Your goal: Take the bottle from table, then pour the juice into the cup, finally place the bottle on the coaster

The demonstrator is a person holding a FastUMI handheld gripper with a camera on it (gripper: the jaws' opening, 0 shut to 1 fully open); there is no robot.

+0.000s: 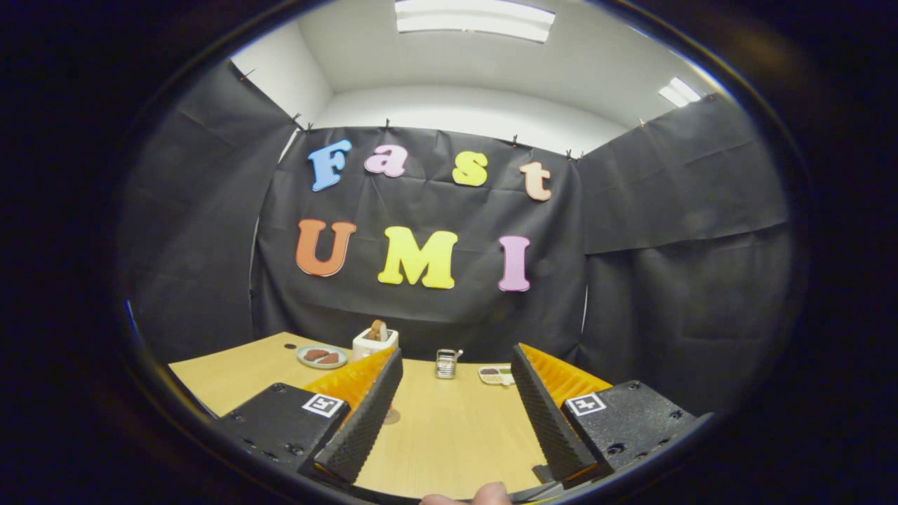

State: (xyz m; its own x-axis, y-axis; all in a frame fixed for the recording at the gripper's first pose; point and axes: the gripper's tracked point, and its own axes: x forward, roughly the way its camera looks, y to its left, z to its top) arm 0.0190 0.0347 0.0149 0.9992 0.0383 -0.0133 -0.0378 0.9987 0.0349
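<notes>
- While the gripper (456,365) hangs above the wooden table (449,428), its two fingers stand wide apart with nothing between them but bare tabletop; nothing is pinched.
- From the gap between the fingers, at about twelve o'clock and well beyond the tips, a small clear ribbed cup (446,364) stands upright near the far edge of the table, with a thin handle or stick at its right side.
- At about one o'clock from the gap, just beside the inner edge of the right finger, a small flat rectangular dish (494,375) lies on the table with dark and greenish patches on it; too small to say what they are.
- At about eleven o'clock, just behind the tip of the left finger, a white square holder (374,342) stands with something brown poking out of its top.
- At about ten o'clock, left of that holder and close beside it, a pale round plate (321,356) carries two reddish-brown pieces.
- A small round brownish mark (391,416) shows on the table against the inner side of the left finger; I cannot tell whether it is the coaster.
- At six o'clock, under the fingers, a fingertip (484,495) of the person shows.
- I cannot make out the bottle among these things.
</notes>
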